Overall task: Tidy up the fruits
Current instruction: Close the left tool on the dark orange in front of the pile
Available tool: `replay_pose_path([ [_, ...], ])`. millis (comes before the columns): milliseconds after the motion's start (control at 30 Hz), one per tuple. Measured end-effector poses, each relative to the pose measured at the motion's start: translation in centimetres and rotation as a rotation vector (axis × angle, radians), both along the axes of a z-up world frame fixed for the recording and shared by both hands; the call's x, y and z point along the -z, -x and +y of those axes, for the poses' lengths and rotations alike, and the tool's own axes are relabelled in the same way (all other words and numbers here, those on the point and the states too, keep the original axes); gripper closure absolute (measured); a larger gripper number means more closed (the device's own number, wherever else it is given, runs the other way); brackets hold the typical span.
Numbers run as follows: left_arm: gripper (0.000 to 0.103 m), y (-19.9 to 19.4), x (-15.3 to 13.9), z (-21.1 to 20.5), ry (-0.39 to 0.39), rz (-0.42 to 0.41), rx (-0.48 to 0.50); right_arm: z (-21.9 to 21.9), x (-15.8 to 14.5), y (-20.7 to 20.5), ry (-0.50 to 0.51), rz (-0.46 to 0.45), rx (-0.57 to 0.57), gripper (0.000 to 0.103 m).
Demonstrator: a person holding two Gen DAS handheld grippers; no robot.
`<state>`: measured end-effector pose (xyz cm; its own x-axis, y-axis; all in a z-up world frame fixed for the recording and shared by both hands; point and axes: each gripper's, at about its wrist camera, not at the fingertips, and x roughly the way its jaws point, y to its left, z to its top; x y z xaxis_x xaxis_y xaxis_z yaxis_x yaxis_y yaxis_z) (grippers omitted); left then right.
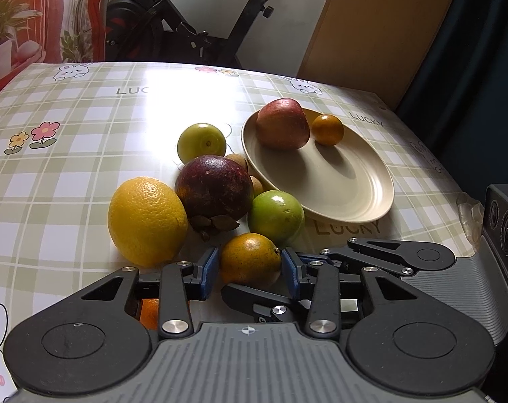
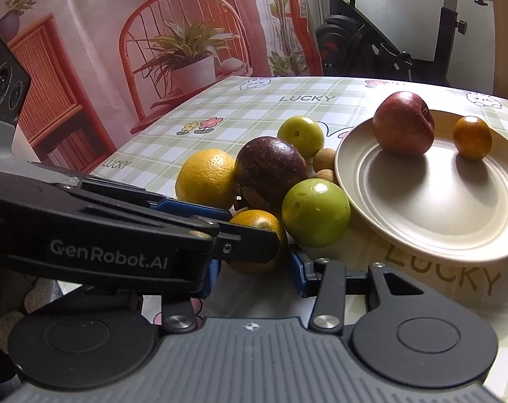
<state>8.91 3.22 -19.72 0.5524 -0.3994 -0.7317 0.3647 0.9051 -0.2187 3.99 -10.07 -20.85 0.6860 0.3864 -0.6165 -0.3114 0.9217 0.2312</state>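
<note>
A home, by the look of it: the surface [image 1: 86, 127] wears a checked bunny-and-flower cloth printed "LUCKY", an exercise bike [image 1: 193, 16] stands behind it, and a backdrop [image 2: 153, 50], probably a printed curtain, shows a chair and potted plants.

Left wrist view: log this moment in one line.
left gripper: around small orange, grip unclear | right gripper: open | plate: apple, tangerine

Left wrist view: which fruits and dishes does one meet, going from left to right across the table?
Yellow orange → dark purple mangosteen → green fruit beside the plate → red apple → small orange citrus, both on the beige plate.
</note>
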Motion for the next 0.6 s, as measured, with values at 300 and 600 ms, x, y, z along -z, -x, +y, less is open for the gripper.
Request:
replay_pose_path([
  [300, 0.06, 0.9, -1.0, -0.2, 0.003, -0.027, 0.017, 0.0, -1.0, 0.9, 0.007, -0.034, 0.009, 0.058],
  [600, 0.06, 0.0, -5.3, -1.6, 0.055, -0.086, 0.036, -1.8, -5.2, 1.1, 0.014, -0.152, 0.047, 0.058],
])
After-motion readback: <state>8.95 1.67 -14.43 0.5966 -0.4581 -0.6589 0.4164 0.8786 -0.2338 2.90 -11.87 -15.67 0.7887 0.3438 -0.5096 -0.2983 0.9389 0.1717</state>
